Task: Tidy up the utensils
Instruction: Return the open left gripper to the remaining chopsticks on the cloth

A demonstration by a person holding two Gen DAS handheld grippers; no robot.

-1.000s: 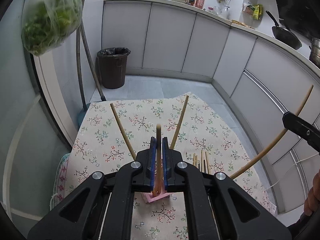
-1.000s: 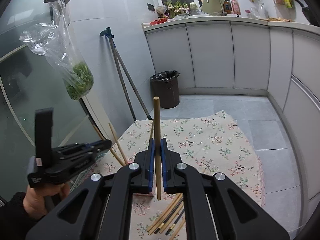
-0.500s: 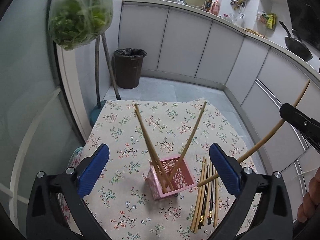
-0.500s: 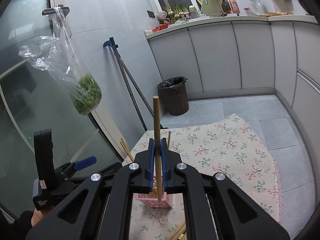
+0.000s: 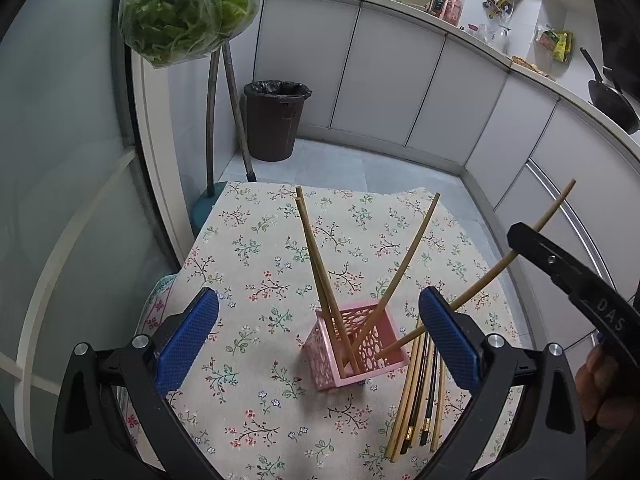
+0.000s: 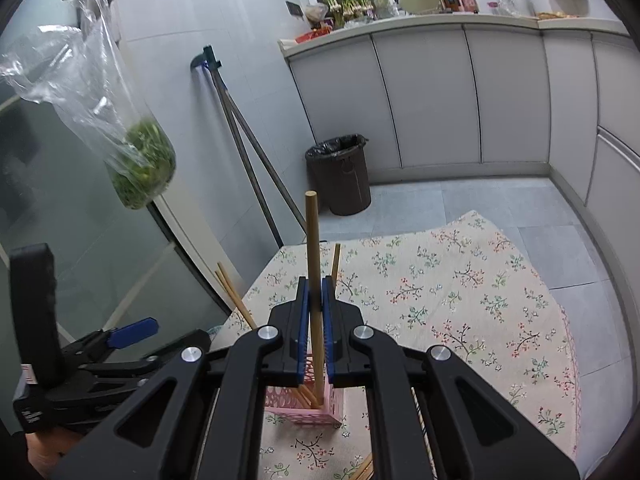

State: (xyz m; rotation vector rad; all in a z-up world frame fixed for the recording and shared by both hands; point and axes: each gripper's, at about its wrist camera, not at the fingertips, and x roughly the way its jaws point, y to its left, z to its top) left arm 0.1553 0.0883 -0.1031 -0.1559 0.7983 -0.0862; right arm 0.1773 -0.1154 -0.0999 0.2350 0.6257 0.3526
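A pink openwork basket (image 5: 320, 354) stands on the floral tablecloth. Two wooden chopsticks (image 5: 314, 256) lean left in it and a third (image 5: 404, 260) leans right. My left gripper (image 5: 318, 340) hovers over the basket, open wide, with nothing touching its pads. My right gripper (image 6: 315, 294) is shut on another wooden chopstick (image 6: 313, 240), held nearly upright; its lower tip reaches just inside the basket (image 6: 280, 400). Several loose chopsticks (image 5: 418, 396), light and dark, lie on the cloth right of the basket.
A bag of greens (image 5: 188, 12) hangs close at the upper left beside a glass door. A dark bin (image 5: 276, 120) and broom handles (image 5: 236, 112) stand on the floor beyond the table's far edge. Cabinets (image 5: 400, 92) curve along the back and right.
My left gripper opened and let go of its chopstick, which now leans in the basket, then drew back. My right gripper brought its chopstick over and down to the basket.
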